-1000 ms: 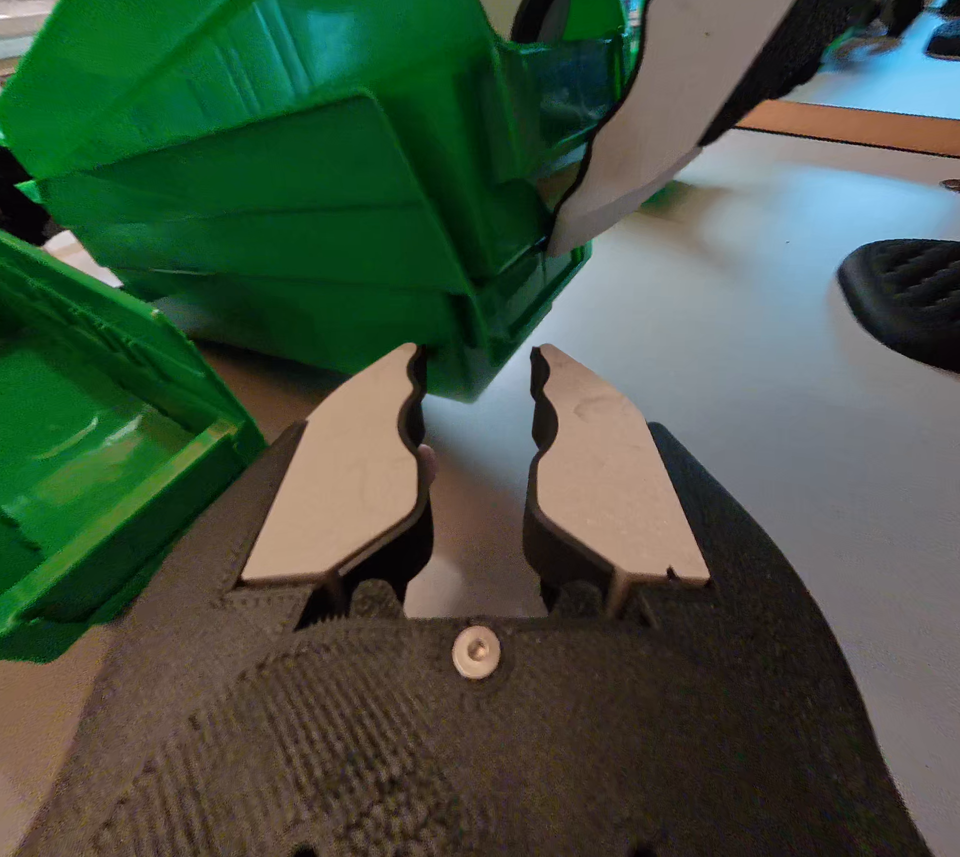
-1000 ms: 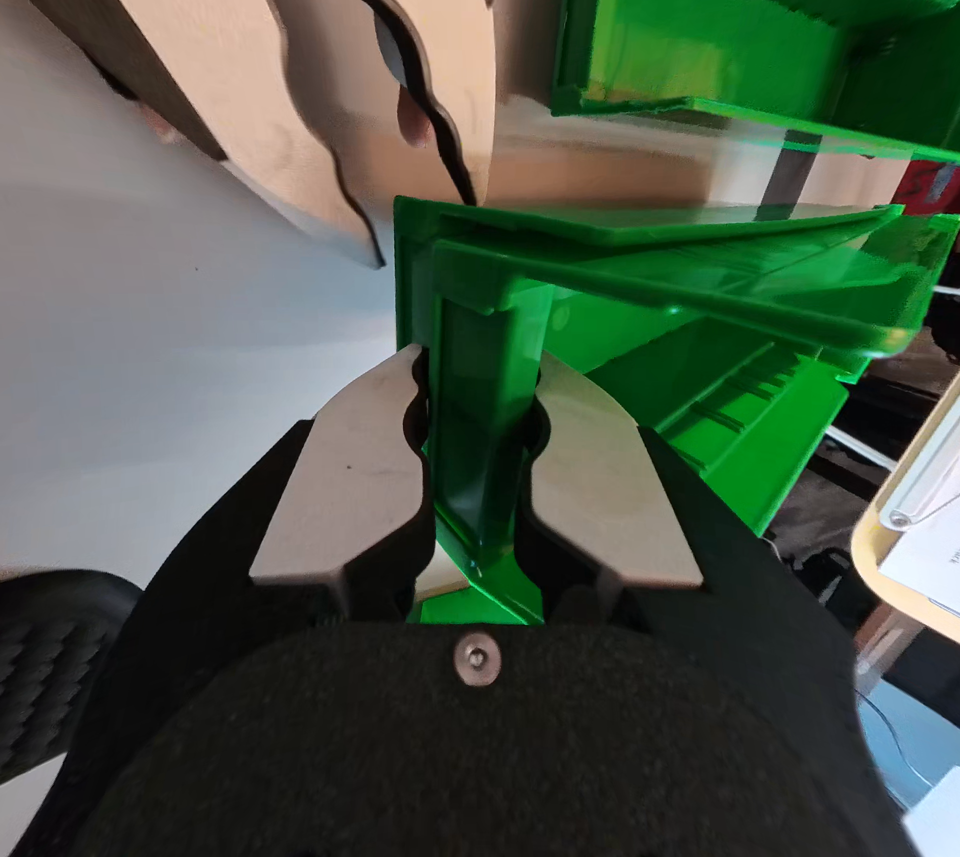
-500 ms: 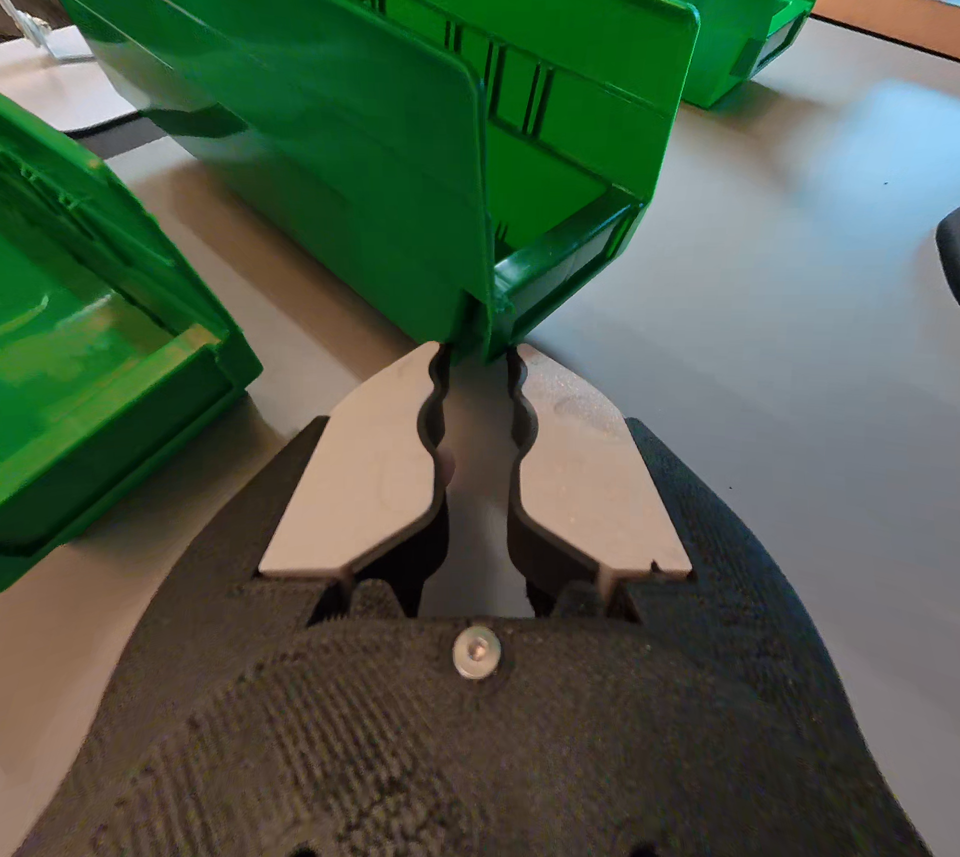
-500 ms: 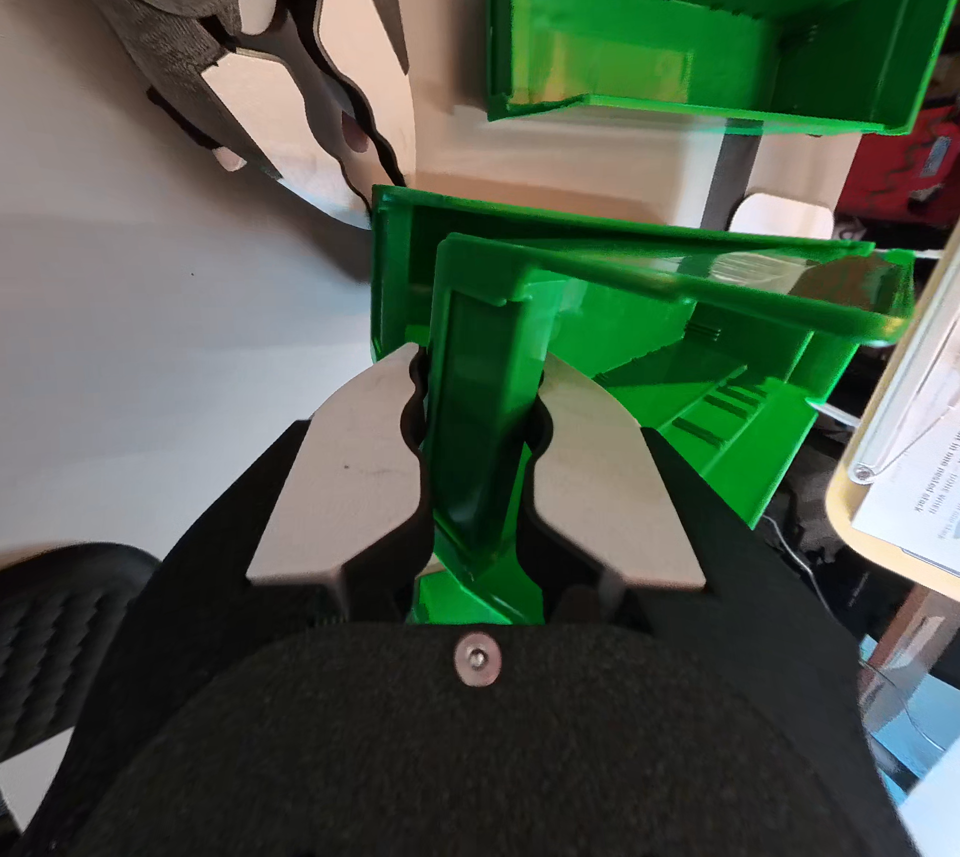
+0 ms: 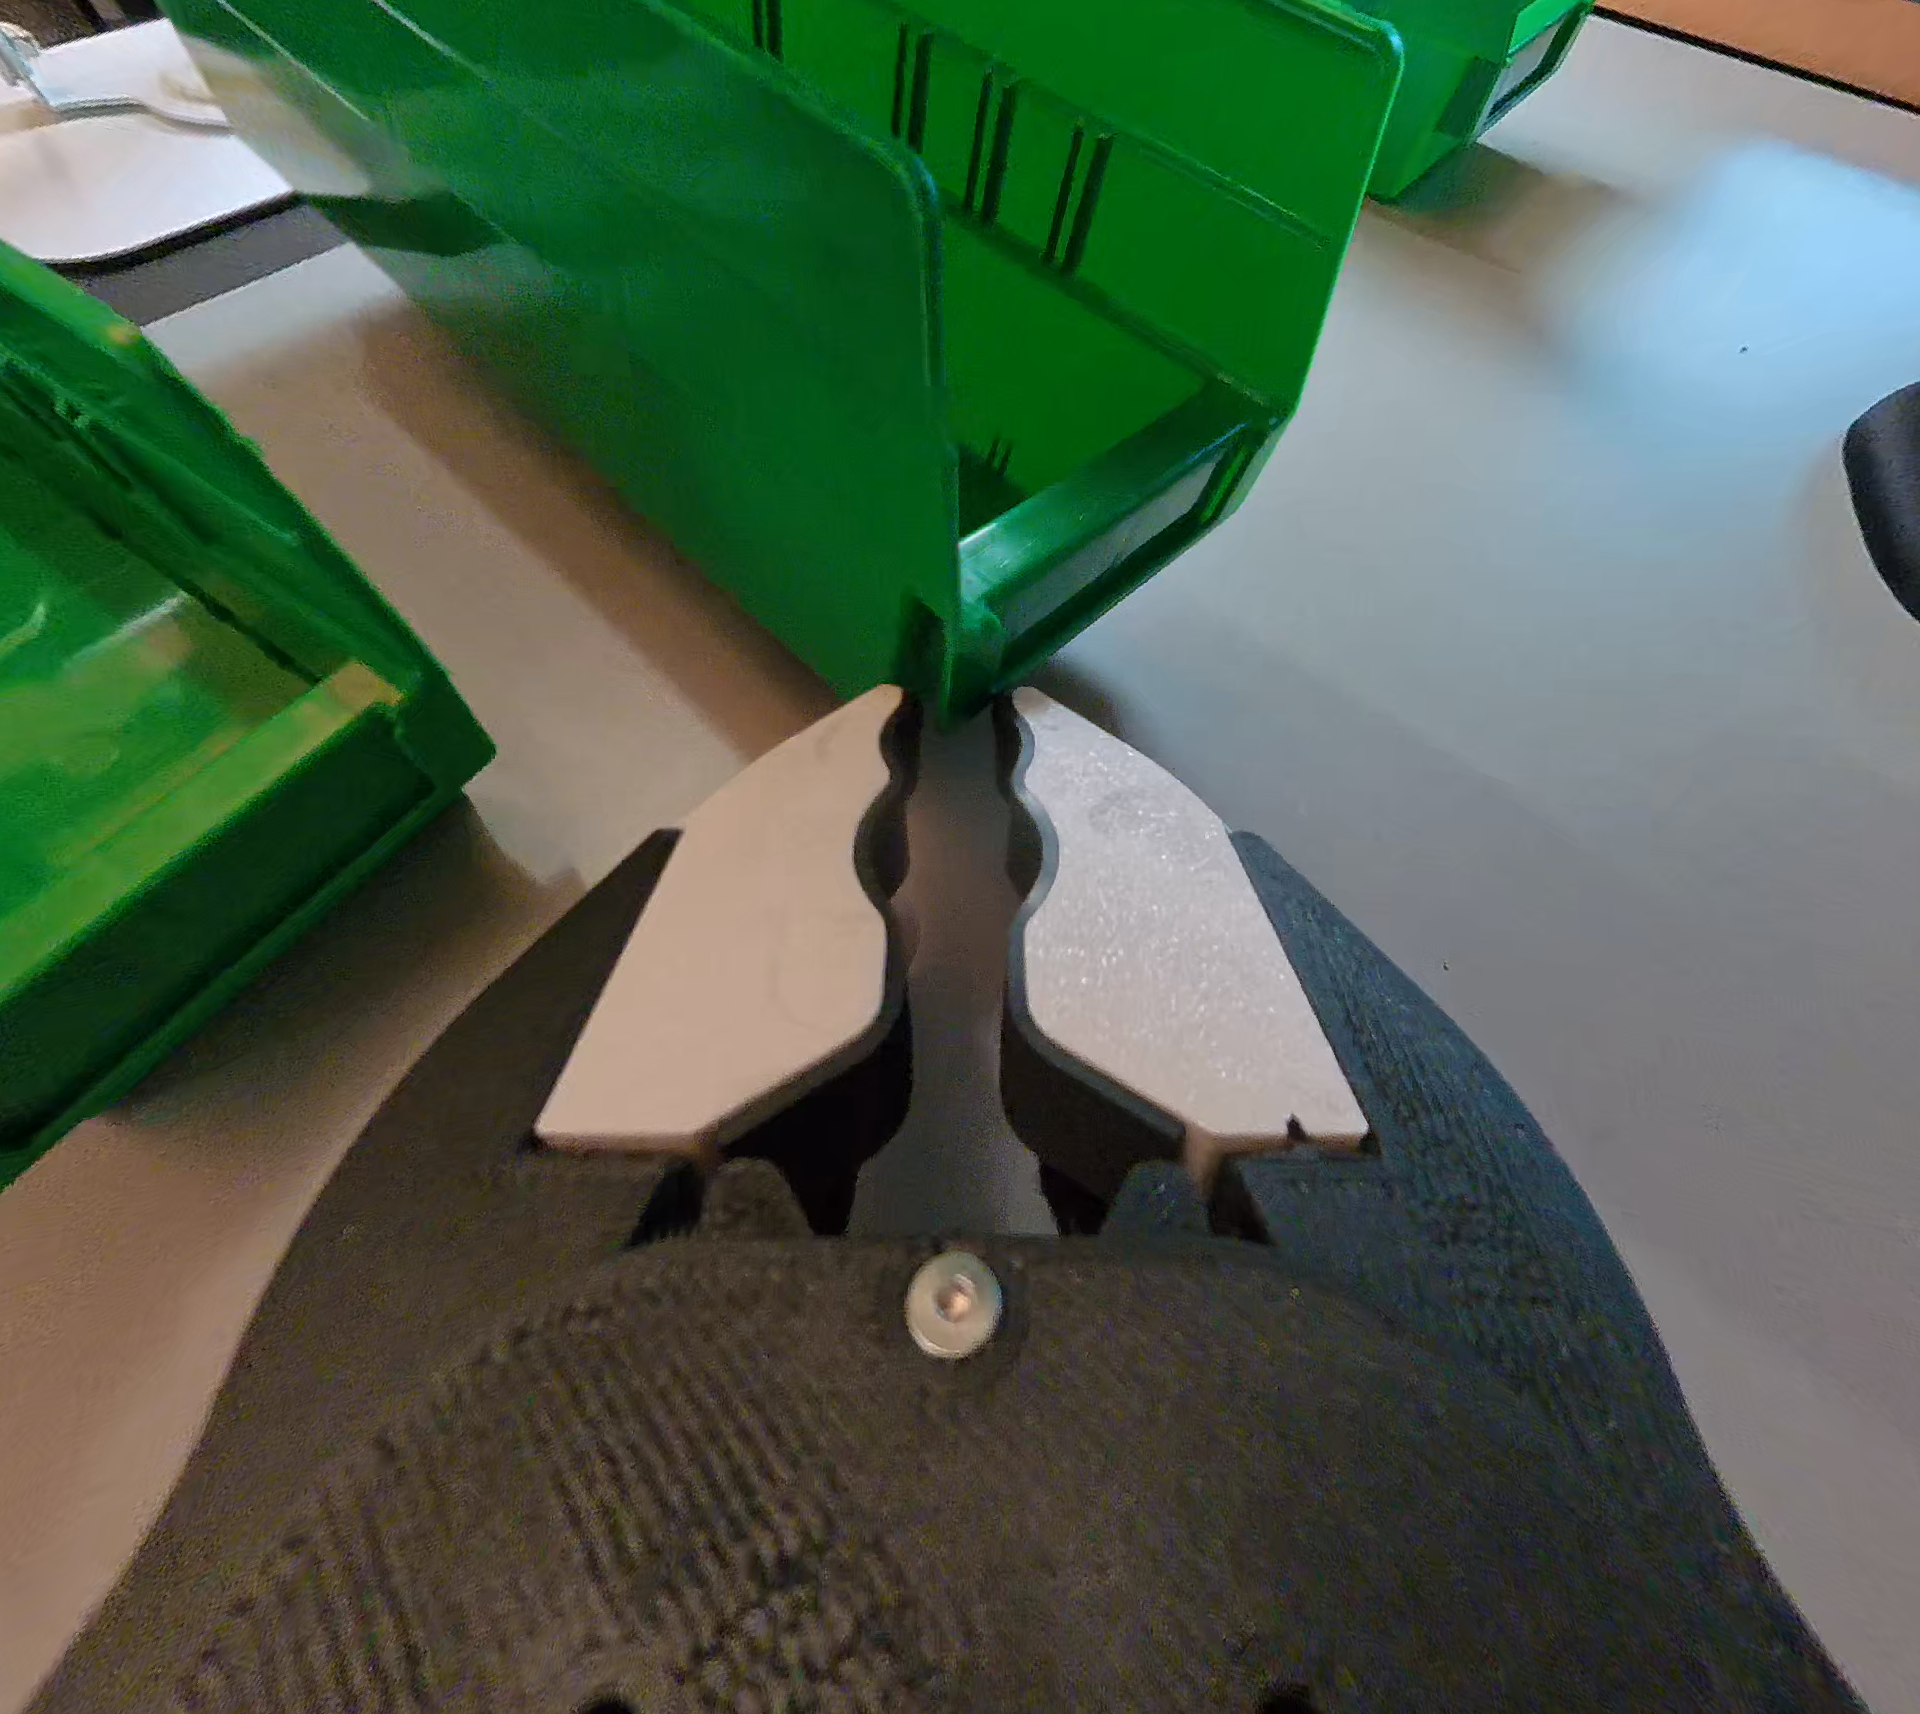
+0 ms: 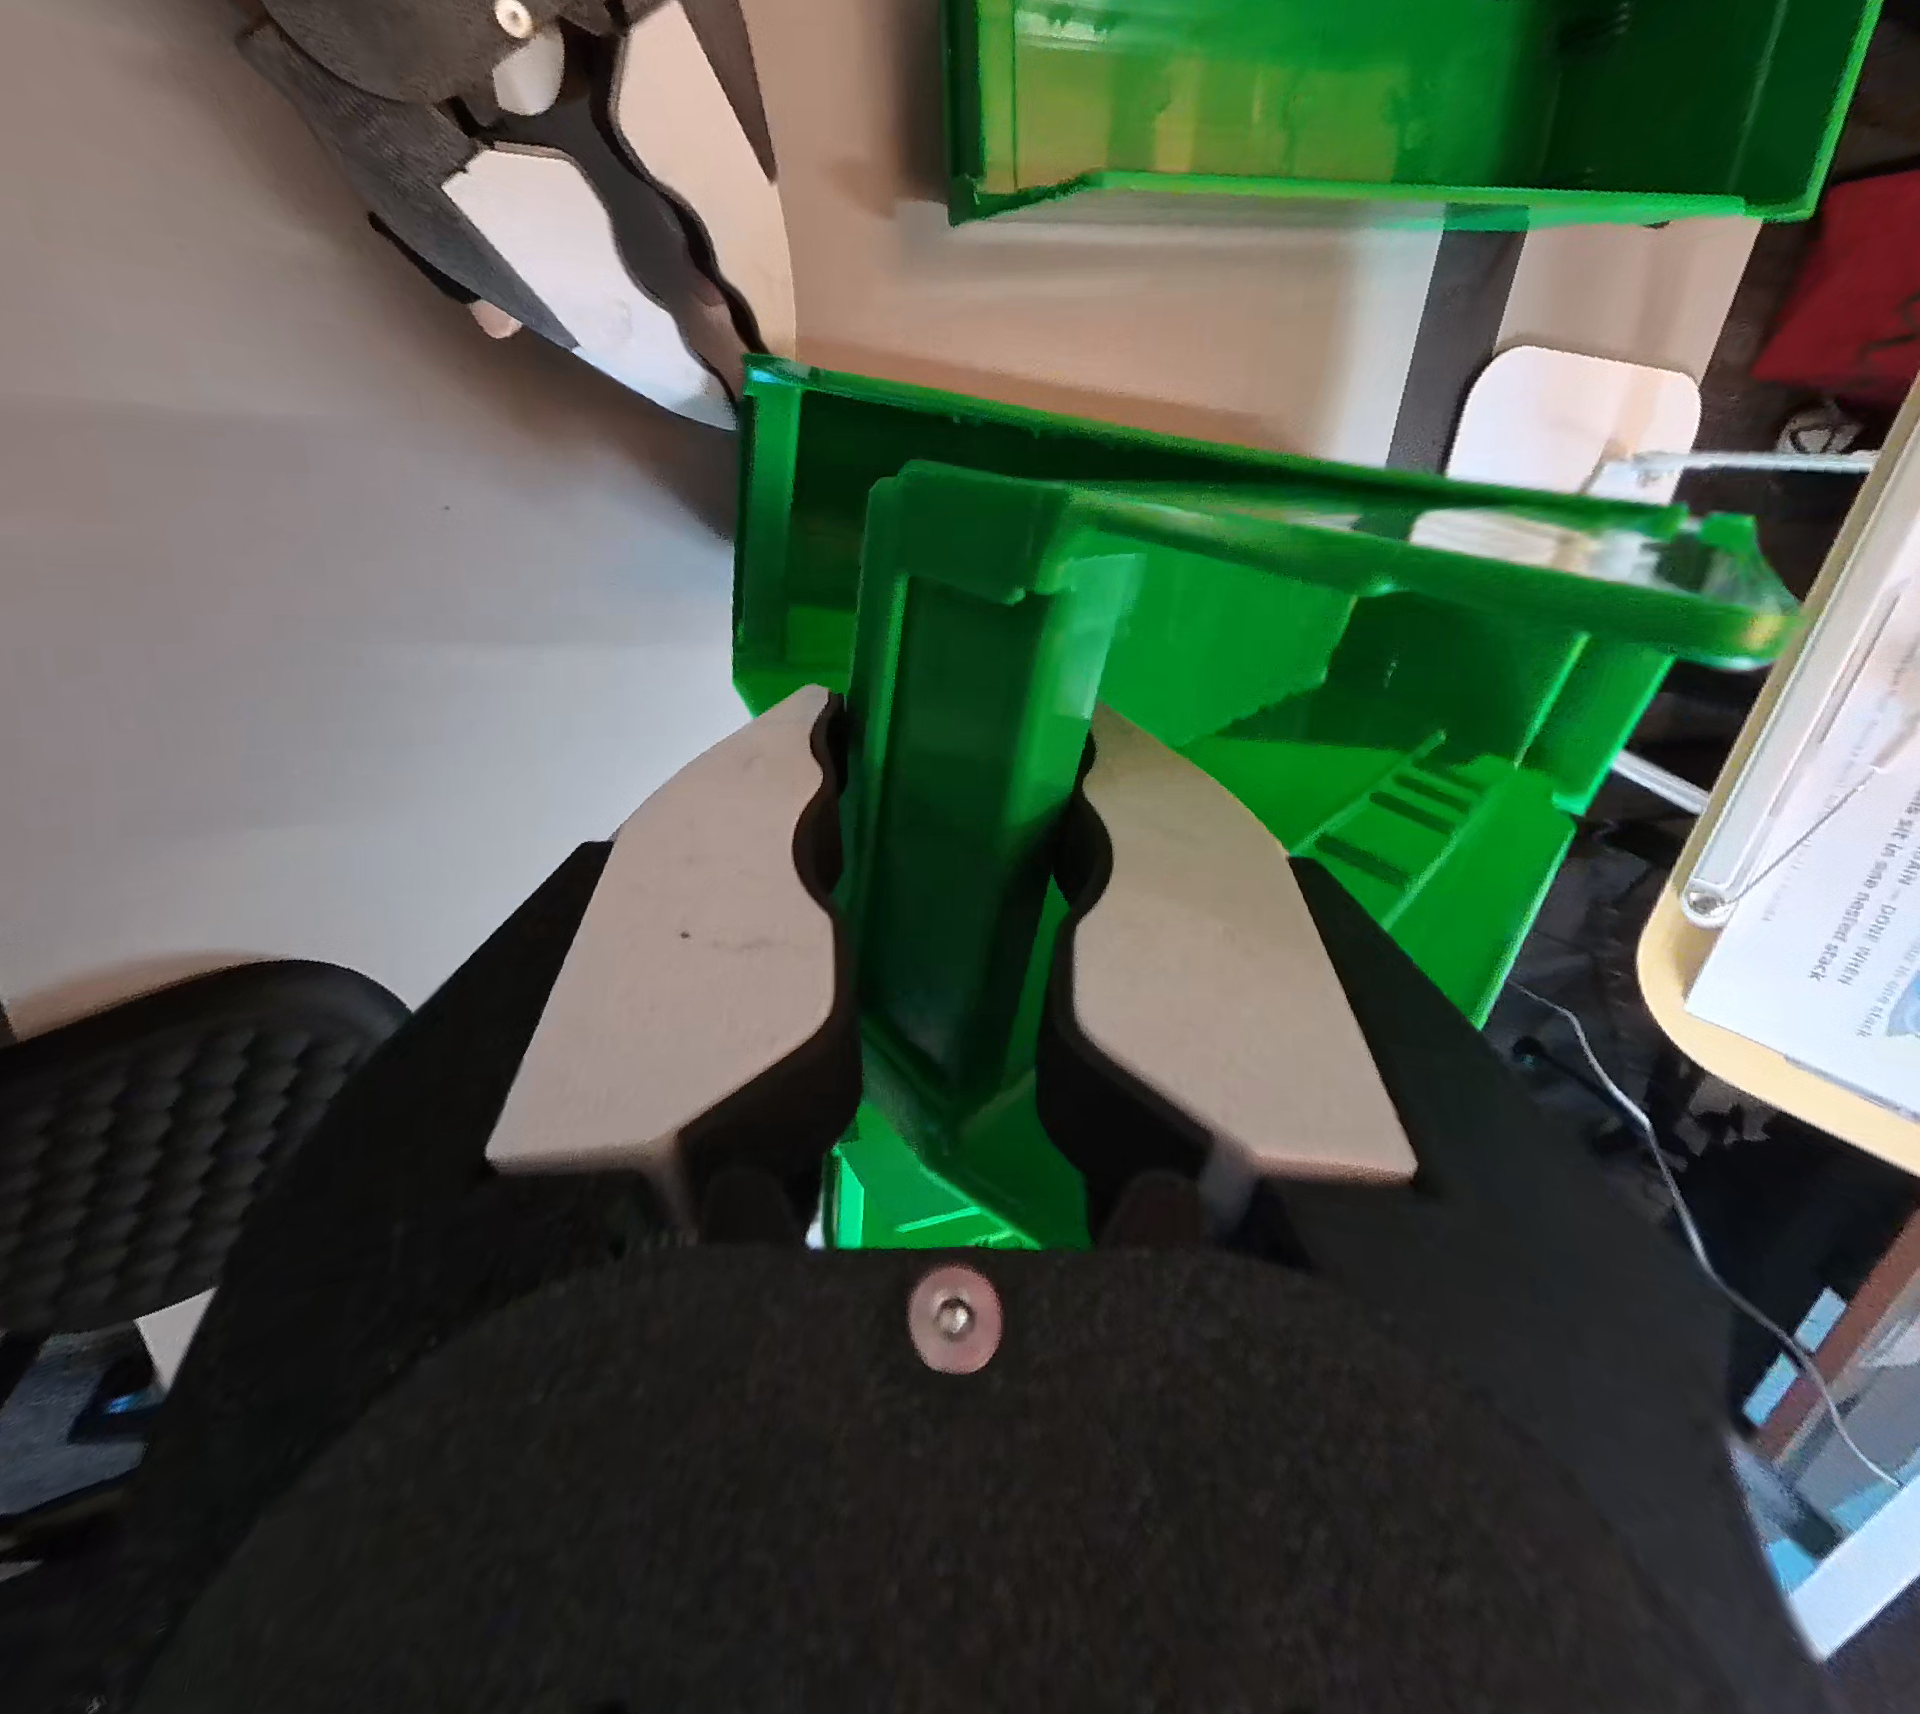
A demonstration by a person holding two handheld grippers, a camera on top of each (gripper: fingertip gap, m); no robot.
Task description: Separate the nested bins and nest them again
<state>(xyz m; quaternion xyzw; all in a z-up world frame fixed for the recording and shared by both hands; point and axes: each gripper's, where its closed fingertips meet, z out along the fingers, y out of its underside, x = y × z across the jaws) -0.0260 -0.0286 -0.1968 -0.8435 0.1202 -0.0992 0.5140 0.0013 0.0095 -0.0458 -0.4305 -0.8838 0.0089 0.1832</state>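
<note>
Resting on the table (image 5: 1558,625), the outer green bin (image 5: 644,293) has an inner bin (image 6: 977,833) partly inside it (tilted), clamped by the right gripper (image 6: 956,729). The left gripper (image 5: 956,708), jaws narrowly parted, brackets the outer bin's front corner. Another bin (image 6: 1455,33) sits nearby.

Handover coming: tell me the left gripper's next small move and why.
Probably ease the left gripper forward and close on the corner of the outer bin: its jaws are apart, the corner just at their tips, while the right gripper is shut on the inner bin.
</note>
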